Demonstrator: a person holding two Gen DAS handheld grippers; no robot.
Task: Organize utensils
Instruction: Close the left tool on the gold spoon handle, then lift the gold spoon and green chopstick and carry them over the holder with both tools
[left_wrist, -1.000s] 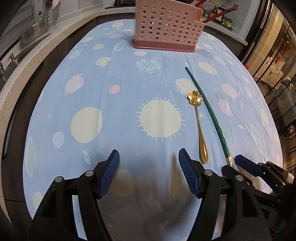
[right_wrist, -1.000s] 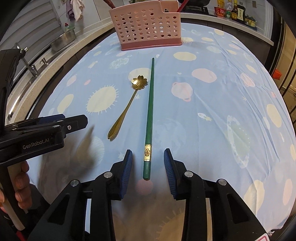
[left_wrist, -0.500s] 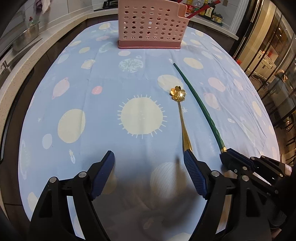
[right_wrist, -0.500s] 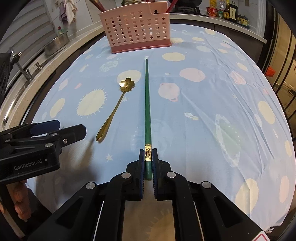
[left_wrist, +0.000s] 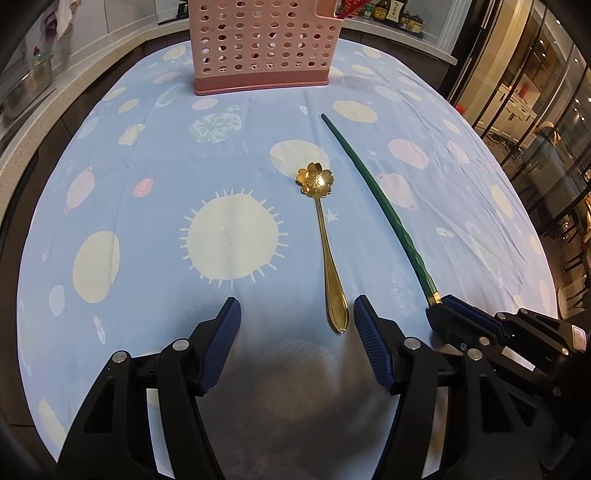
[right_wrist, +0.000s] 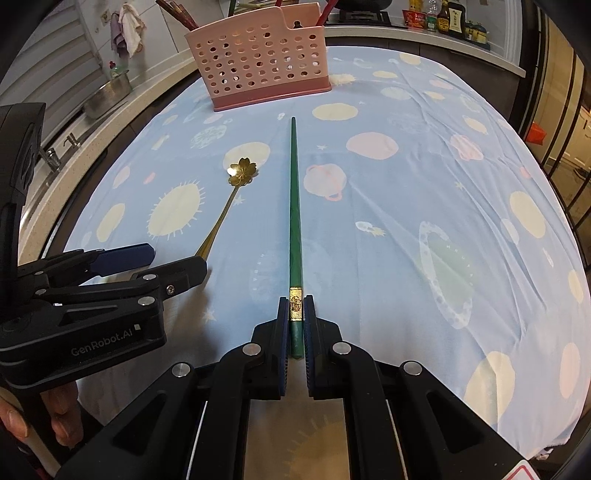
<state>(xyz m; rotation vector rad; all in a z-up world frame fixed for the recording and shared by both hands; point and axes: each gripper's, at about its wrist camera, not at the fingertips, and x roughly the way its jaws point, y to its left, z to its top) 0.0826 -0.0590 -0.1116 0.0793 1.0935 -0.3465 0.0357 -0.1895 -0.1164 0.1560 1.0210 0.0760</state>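
A green chopstick (right_wrist: 294, 206) with a gold band lies on the blue tablecloth, pointing at the pink perforated utensil holder (right_wrist: 258, 59). My right gripper (right_wrist: 295, 306) is shut on its near end; it also shows in the left wrist view (left_wrist: 437, 308). A gold flower-bowl spoon (left_wrist: 325, 251) lies left of the chopstick (left_wrist: 380, 199). My left gripper (left_wrist: 297, 314) is open, and the spoon's handle tip lies just inside the right finger. In the right wrist view the left gripper (right_wrist: 162, 260) hides the handle end of the spoon (right_wrist: 240, 173).
The pink holder (left_wrist: 262, 44) stands at the table's far end with red chopsticks in it. A counter with a metal pot (right_wrist: 107, 92) and a sink tap runs along the left. Bottles (right_wrist: 443, 18) stand on the far counter. The table edge drops off at the right.
My right gripper closed on the green chopstick's near end. My left gripper moved right and forward, so the spoon's handle tip now lies between its fingers.
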